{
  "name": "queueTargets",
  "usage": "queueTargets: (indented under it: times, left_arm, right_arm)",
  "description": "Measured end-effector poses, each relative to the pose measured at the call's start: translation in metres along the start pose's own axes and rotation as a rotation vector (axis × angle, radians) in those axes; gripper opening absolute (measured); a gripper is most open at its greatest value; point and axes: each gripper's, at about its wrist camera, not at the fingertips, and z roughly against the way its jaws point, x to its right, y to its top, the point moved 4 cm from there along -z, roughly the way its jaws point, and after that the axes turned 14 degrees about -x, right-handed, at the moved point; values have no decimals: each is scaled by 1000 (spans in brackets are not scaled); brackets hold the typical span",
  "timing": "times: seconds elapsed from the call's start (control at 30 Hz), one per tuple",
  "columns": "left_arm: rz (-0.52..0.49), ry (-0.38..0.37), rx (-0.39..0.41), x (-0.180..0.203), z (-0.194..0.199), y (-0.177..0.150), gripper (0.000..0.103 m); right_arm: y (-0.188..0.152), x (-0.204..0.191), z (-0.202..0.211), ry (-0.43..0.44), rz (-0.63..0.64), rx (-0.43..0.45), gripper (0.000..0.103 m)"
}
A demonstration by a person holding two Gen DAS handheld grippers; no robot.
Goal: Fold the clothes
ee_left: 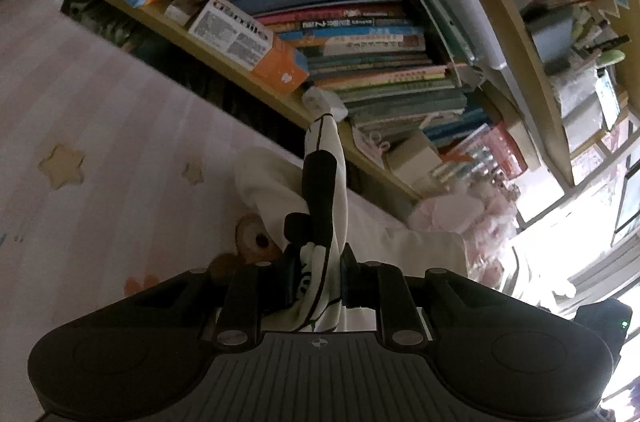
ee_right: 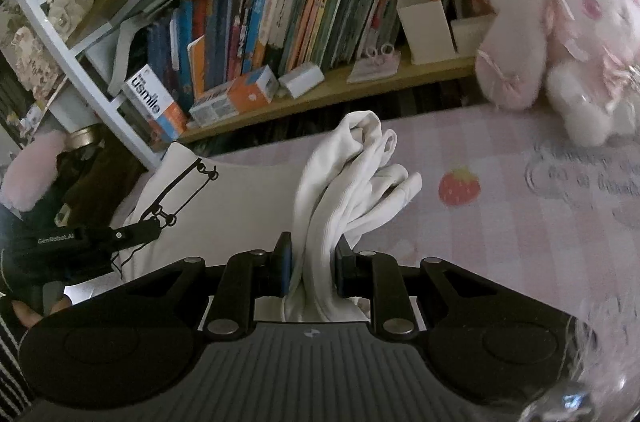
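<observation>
I'm clamping the left gripper (ee_left: 316, 274) on a bunched fold of the white shirt (ee_left: 324, 182) with black print, and the cloth is standing up between its jaws over the pink striped sheet (ee_left: 100, 126). I'm pinching the right gripper (ee_right: 314, 266) shut on another plain white wad of the shirt (ee_right: 344, 182), with the rest lying on the sheet (ee_right: 500, 222) just left of it, below the bookshelf (ee_right: 320, 90) and near the pink plush (ee_right: 560, 34).

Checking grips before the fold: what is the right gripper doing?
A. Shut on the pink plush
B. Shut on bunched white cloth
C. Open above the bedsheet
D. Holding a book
B: the right gripper has both fingers pressed on bunched white cloth, which stands up between them; the pink plush lies apart.
</observation>
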Motion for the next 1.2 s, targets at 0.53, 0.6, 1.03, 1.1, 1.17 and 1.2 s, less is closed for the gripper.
queueTargets:
  times: [0.53,0.6,1.03,1.1,1.17,1.2]
  left_arm:
    - [-9,-19,58,-15,-43,49,18]
    - [7,-16,58,-20,-48,48,18]
    - [52,135,29,-27,-56,39,40]
    - [18,192,51,-17,-48,33,67]
    - [-25,243,77,-6,-39,26,72]
    - [-49,258,83,-1,-36,21,74]
  right_arm:
    - [66,35,-43,43,62,89,19]
    - [67,40,-48,50,56,93,19]
    - [52,76,-68,61,-198,38,37]
    - [51,77,-66,63,-221,42,43]
    - [49,75,-57,60,-221,53,54]
    - [46,73,-51,55,-218,62,58]
